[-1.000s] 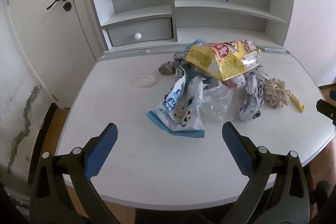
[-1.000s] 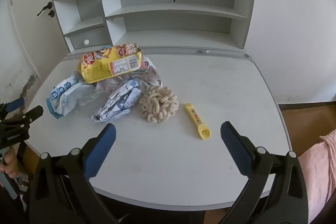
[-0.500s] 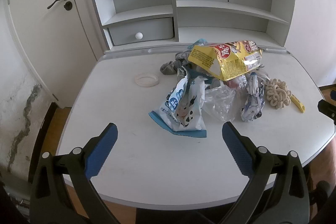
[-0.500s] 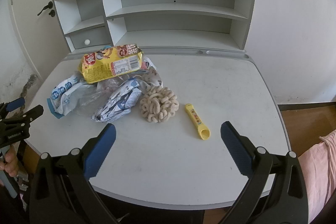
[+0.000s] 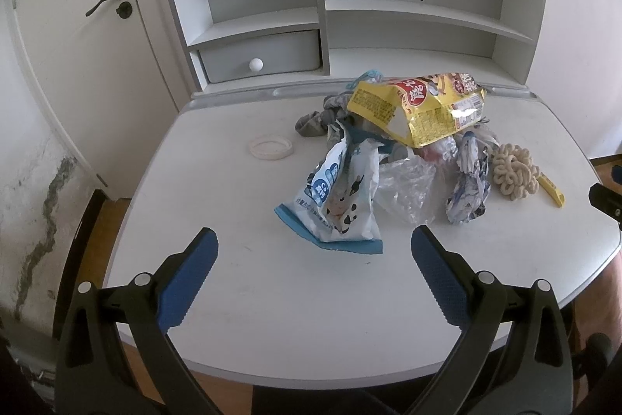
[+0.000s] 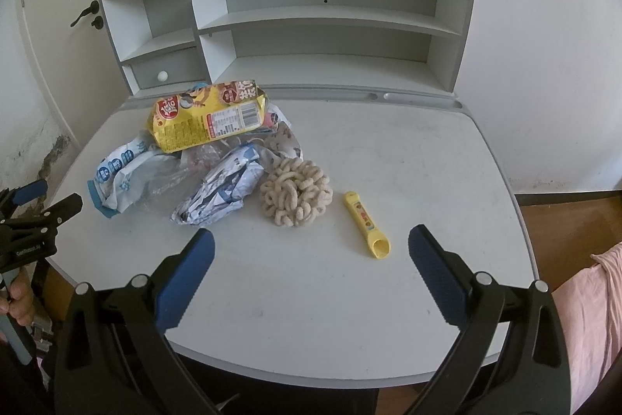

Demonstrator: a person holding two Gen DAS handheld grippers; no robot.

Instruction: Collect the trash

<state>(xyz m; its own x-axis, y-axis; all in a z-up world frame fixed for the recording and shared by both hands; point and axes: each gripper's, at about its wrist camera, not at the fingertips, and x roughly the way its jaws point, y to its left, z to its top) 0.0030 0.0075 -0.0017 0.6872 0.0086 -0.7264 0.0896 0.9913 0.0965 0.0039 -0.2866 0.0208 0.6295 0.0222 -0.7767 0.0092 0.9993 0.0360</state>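
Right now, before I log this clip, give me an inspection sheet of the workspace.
Surface: white desk, near and right parts bare.
Job's things: yellow snack bag atop the pile; blue-and-white wrapper; clear plastic bag; crumpled foil wrapper.
Clutter: coiled beige cord beside the pile; yellow tube lying apart to the right; white ring; grey cloth behind the pile.
Grippers: left gripper and right gripper both open, holding nothing, short of the pile.
Cables: nothing seen.
Surroundings: shelf unit with drawer; door; stained wall.
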